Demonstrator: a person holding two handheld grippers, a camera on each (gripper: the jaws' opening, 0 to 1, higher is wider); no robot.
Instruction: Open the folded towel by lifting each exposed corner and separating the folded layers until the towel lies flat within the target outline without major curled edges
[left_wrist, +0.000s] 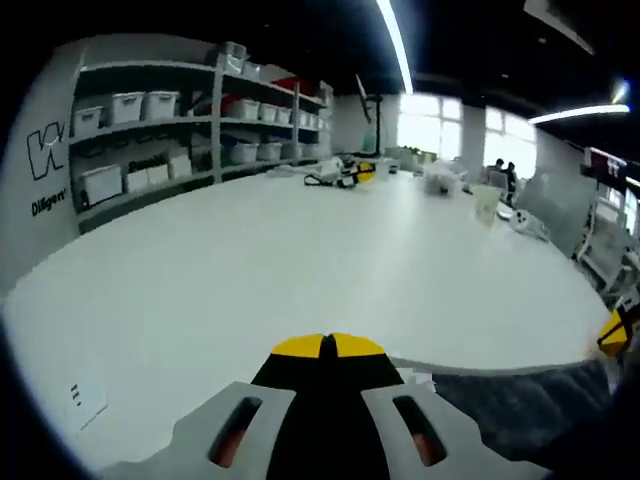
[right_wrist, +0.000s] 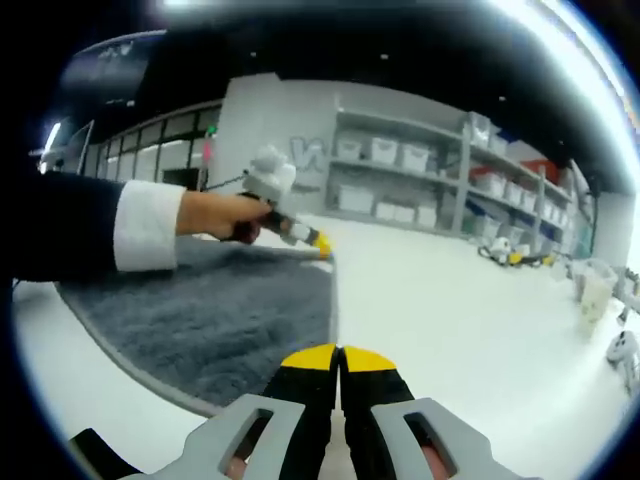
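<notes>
Towel: a dark grey towel (right_wrist: 215, 315) lies spread on the white bench (right_wrist: 470, 330) in the right gripper view, filling the 9 o'clock half of the bench area; its pale edge runs toward 12 o'clock and ends at a corner near the left gripper's tip. In the left gripper view a strip of the same towel (left_wrist: 520, 400) sits at about 4 o'clock, just beside the yellow tips.
Left gripper: seen in the right gripper view at 11 o'clock (right_wrist: 318, 241), held by a person's hand (right_wrist: 215, 215) with a white cuff and dark sleeve; its yellow tip is at the towel's far corner. In its own view the fingers (left_wrist: 300, 347) are pressed together with nothing between them.
Right gripper: fingers (right_wrist: 312, 358) closed tip to tip, empty, at 6 o'clock over the towel's near edge; its yellow tip (left_wrist: 613, 332) peeks in at 3 o'clock of the left gripper view.
Background: shelves with white bins (left_wrist: 190, 120) at 10 o'clock; clutter on the far bench (left_wrist: 345, 175) at 12 o'clock.
</notes>
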